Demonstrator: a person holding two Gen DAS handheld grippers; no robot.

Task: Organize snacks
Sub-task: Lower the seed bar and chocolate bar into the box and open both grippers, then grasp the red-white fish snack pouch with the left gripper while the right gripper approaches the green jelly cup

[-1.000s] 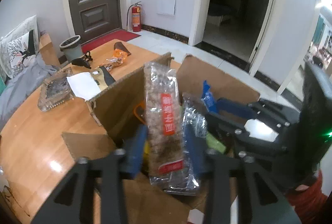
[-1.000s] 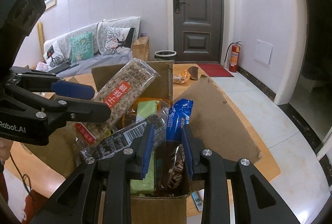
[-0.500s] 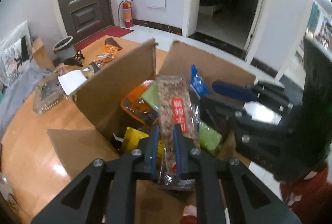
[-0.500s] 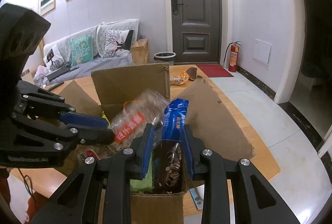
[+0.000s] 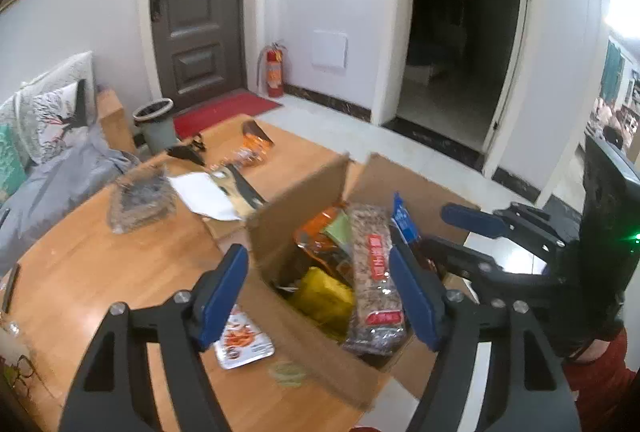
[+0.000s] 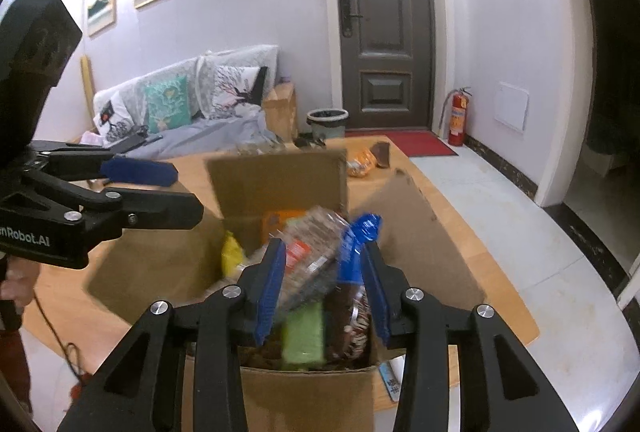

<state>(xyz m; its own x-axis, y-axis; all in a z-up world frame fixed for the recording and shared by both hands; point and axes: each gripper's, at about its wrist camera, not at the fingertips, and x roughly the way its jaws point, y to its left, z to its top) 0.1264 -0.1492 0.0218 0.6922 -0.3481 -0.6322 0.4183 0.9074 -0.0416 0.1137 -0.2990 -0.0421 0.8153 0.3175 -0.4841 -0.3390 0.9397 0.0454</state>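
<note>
An open cardboard box [image 5: 304, 328] stands on the wooden table [image 5: 100, 264], full of snack packs. A long clear pack of grain bars with a red label [image 5: 374, 272] lies in it, beside a yellow pack [image 5: 324, 296], an orange pack [image 5: 316, 232] and a blue pack [image 5: 402, 220]. My left gripper [image 5: 324, 284] is open above the box and holds nothing. My right gripper [image 6: 326, 284] is open over the same box [image 6: 308, 396], its fingers around the grain bar pack [image 6: 312, 264] and blue pack [image 6: 354, 248] without gripping them.
A flat snack packet [image 5: 242, 344] lies on the table beside the box. Farther back lie a clear tray [image 5: 138, 197], white paper [image 5: 202, 191] and orange snack bags [image 5: 250, 153]. A bin [image 5: 154, 125] and a sofa [image 6: 180, 103] stand beyond the table.
My left gripper let go of the grain bar pack, which now lies in the box, and opened wide while pulling back. My right gripper opened a little wider.
</note>
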